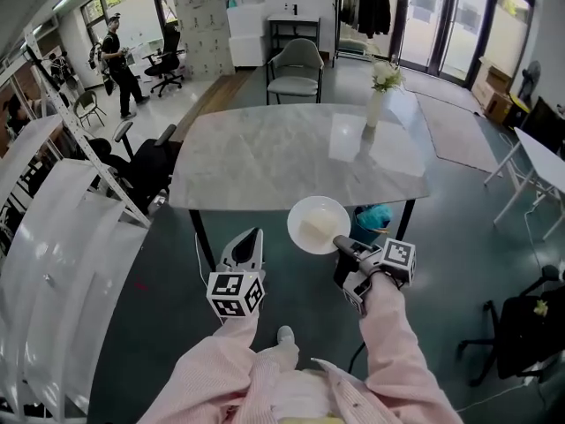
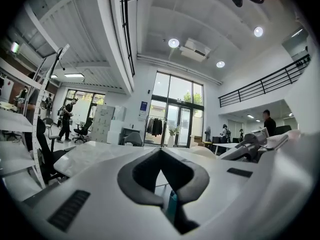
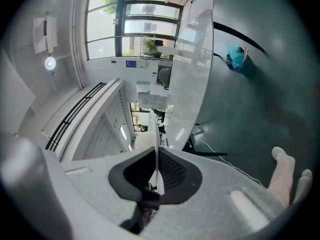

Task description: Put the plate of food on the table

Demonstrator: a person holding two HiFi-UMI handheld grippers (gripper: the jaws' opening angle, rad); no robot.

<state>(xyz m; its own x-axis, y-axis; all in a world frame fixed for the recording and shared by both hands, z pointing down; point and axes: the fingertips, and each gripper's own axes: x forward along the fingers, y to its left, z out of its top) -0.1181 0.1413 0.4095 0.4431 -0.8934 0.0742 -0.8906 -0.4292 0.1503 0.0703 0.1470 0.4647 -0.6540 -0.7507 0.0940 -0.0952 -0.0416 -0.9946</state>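
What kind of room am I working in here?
Probably an open-plan office or studio: swivel office chairs, a clothes rack, and a marble table with a flower vase.

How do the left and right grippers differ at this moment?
The right gripper is shut on the rim of the plate; the left gripper is shut with nothing between its jaws. The right gripper is rolled onto its side, while the left gripper sits level. Both hover by the near edge of the table.
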